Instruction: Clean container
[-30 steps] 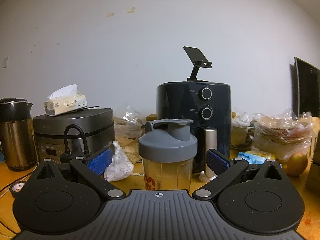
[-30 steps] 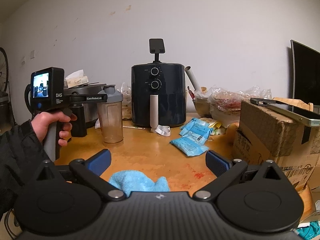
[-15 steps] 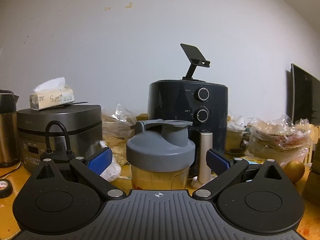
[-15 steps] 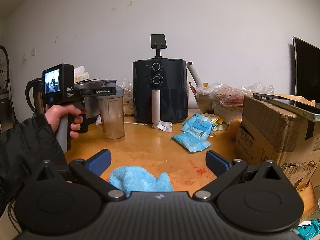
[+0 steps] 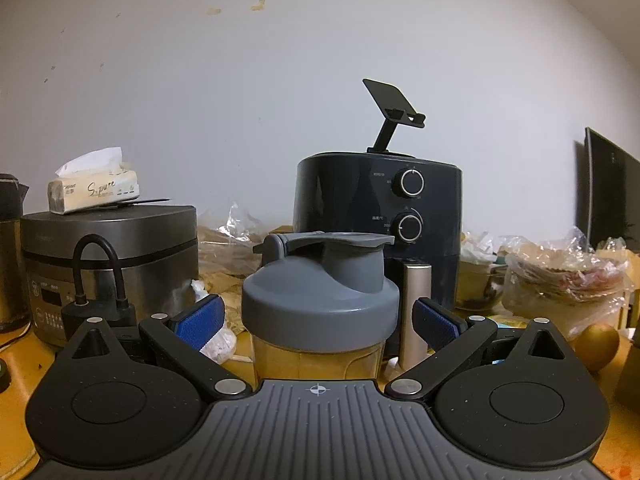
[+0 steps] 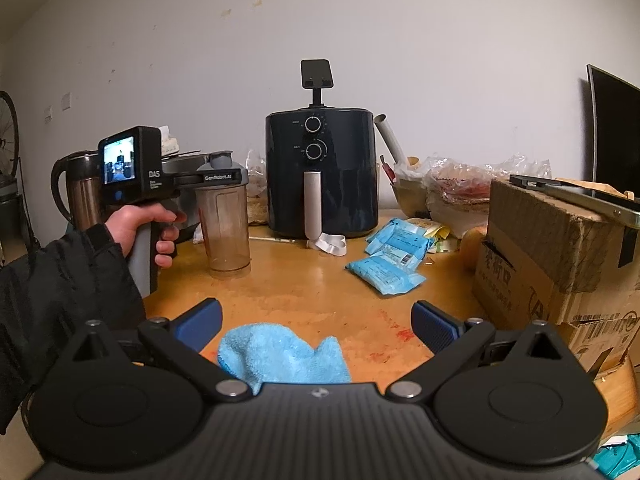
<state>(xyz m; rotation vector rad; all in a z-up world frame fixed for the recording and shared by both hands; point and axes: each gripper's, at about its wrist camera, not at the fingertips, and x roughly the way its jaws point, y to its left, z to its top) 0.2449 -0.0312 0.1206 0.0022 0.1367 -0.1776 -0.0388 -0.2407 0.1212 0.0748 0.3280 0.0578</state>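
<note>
I see the clear plastic shaker bottle with a grey flip-top lid (image 5: 320, 300) standing upright on the orange-brown wooden table (image 6: 320, 280), in front of the dark round air fryer (image 5: 376, 216). My left gripper (image 5: 318, 322) brackets its lid, jaws wide, gripping nothing. My right gripper (image 6: 316, 322) is equally spread above the crumpled light-blue cloth (image 6: 280, 354), holding nothing.

place: probably home kitchen | air fryer (image 6: 322, 174), rice cooker (image 5: 110, 264), kettle (image 6: 76, 192)
</note>
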